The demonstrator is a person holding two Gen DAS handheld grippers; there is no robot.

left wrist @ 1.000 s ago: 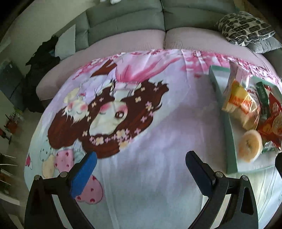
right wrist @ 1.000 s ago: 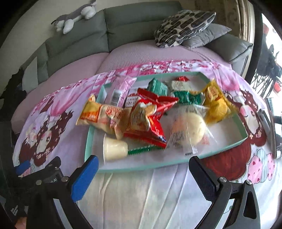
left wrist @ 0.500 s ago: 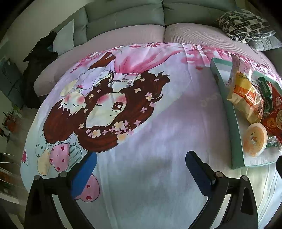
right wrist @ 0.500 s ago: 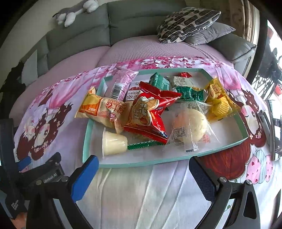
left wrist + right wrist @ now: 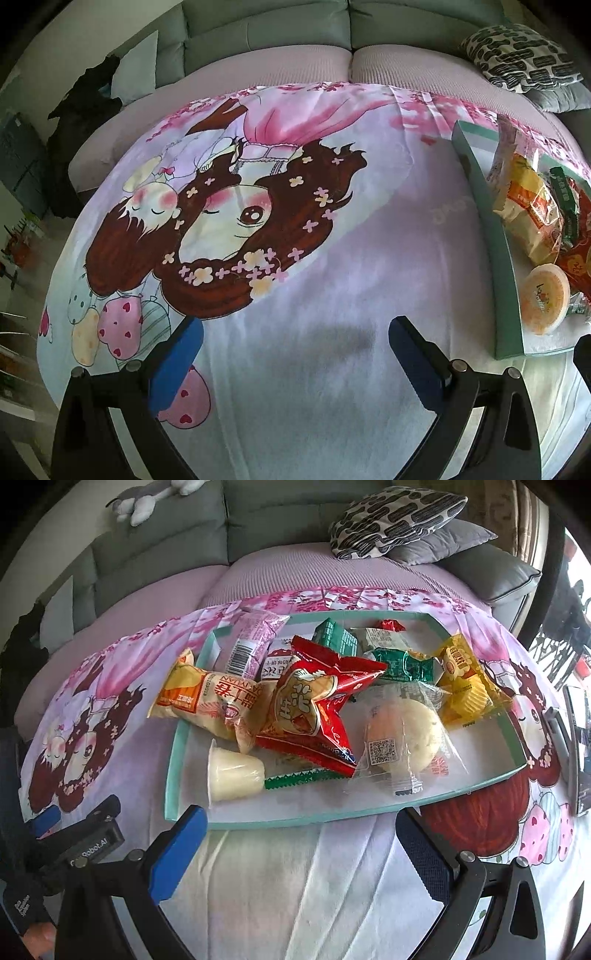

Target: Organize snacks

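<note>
A teal-rimmed tray (image 5: 295,821) holds several snacks: a jelly cup (image 5: 234,773), a red star-shaped bag (image 5: 314,709), an orange bread pack (image 5: 210,701), a wrapped bun (image 5: 400,738), a yellow pack (image 5: 461,679), green packs (image 5: 404,664) and a pink wrapper (image 5: 255,644). My right gripper (image 5: 301,843) is open and empty just in front of the tray's near rim. My left gripper (image 5: 295,350) is open and empty over the cartoon cloth; it sees the tray (image 5: 491,236) and the jelly cup (image 5: 545,299) at its right. The left gripper (image 5: 79,832) shows in the right wrist view.
The table is covered by a pink cartoon-print cloth (image 5: 258,221). A grey-and-lilac sofa (image 5: 295,565) runs behind it, with patterned and grey cushions (image 5: 399,517) and a plush toy (image 5: 147,498). Dark devices (image 5: 576,738) lie at the table's right edge.
Both grippers have risen and tilted down a little, so the table and tray look lower and closer. Both stay open and empty. The snacks have not moved.
</note>
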